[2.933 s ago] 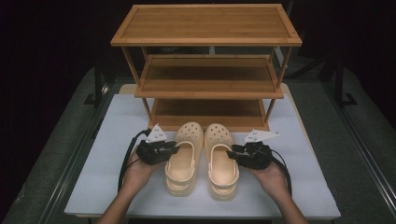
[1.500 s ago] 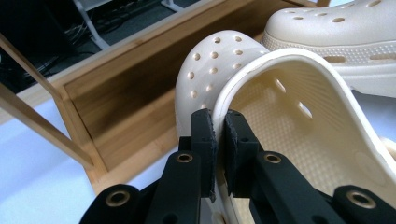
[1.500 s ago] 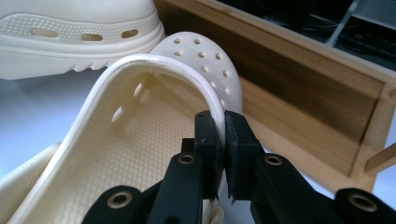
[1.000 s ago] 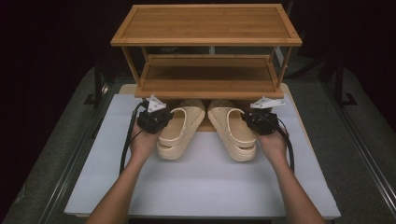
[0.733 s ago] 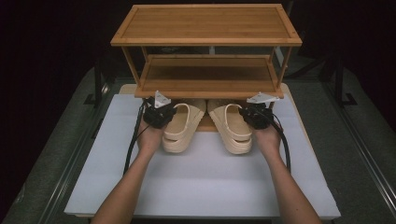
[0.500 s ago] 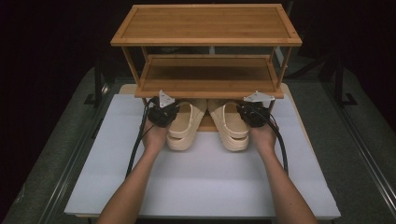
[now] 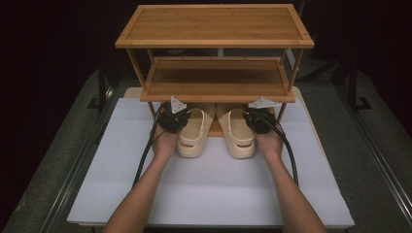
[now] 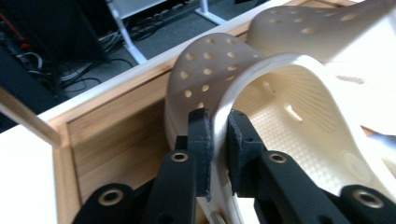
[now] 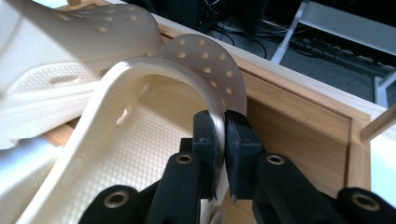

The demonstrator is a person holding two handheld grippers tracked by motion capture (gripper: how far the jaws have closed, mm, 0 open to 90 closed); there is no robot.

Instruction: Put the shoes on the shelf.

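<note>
Each claw, left point(image 7: 180, 115) and right point(image 7: 251, 116), was clamped on its clog's outer wall, the left clog point(image 7: 194, 132) and right clog point(image 7: 235, 132) lying toes-first, side by side, half under the rack's bottom shelf point(image 7: 214, 127), heels toward the person.

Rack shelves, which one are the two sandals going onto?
The bottom shelf, lowest of three: both sandals' toes lie on it under the middle shelf; the others are bare.

Both forearms are stretched up from the frame's bottom; left gripper point(image 7: 174, 118) and right gripper point(image 7: 258, 119) are held mid-frame, jaws narrowly parted, lately widening slightly.
</note>
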